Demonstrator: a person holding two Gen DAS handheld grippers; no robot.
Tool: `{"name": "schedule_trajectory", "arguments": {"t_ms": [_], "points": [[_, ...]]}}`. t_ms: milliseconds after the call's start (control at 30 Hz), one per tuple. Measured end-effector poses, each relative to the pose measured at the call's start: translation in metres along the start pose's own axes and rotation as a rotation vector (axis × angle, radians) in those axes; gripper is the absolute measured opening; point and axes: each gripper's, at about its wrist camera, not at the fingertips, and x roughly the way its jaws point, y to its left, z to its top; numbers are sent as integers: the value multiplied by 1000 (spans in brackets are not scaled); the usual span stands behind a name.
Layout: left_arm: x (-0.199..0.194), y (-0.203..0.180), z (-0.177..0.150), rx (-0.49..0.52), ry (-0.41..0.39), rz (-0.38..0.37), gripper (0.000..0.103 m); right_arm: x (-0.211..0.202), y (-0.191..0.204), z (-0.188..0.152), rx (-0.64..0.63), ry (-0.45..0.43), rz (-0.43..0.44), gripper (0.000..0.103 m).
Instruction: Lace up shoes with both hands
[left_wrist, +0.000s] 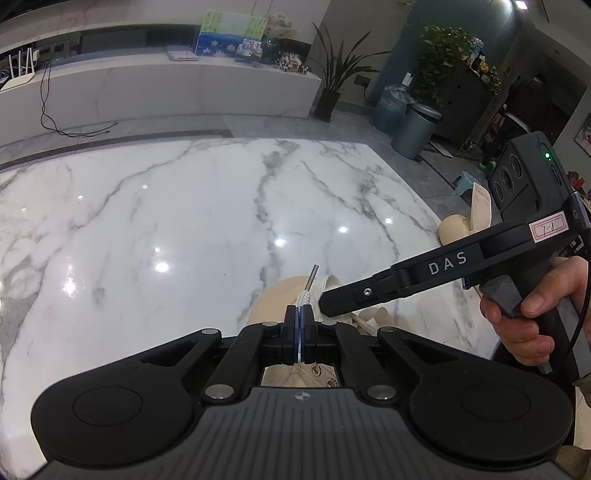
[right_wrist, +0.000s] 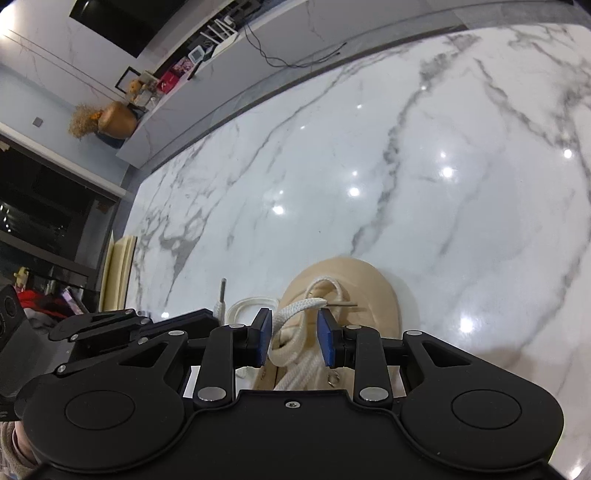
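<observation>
- On the marble table (right_wrist: 406, 184) sat a beige shoe (right_wrist: 369, 291), its toe pointing away from both claws.
- Left claw (left_wrist: 300, 314) was pressed together on one lace end (left_wrist: 305, 295) — probably to keep the metal tip (left_wrist: 312, 277) steerable.
- Right claw (right_wrist: 292, 332) stood spread around the other lace end (right_wrist: 295, 314), apparently ready to pinch it.
- White cord looked thick, braided and loosely looped over the eyelets.

Even, cool indoor light. Ceiling-lamp glare spots dot the glossy tabletop (left_wrist: 184, 206), clustered around center toward 3 o'clock in the right wrist view. Strong fisheye bending at all edges. Corners dark, background detail soft, possibly slight blur.
</observation>
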Motion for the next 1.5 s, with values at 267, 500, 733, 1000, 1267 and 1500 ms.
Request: {"name": "schedule_trajectory", "arguments": {"t_ms": [267,500,733,1000,1267,1500], "points": [[0,6,-2,-28,-2,6,0,11,17,-1,-64,-48,-70,25],[-7,4,2,-48,-54,-10,0,-1,28,-5,-160,-122,-104,3],[-32,-18,12,16,-137,-1,0,-33,57,-20,-336,-223,-96,3],[-81,-57,30,134,-251,2,0,-80,96,-26,-494,-347,-88,2],[-93,-77,18,178,-245,-12,0,-103,93,-29,-470,-388,8,2],[-57,-76,6,202,-158,-7,0,-93,71,-31,-382,-312,5,2]]}}
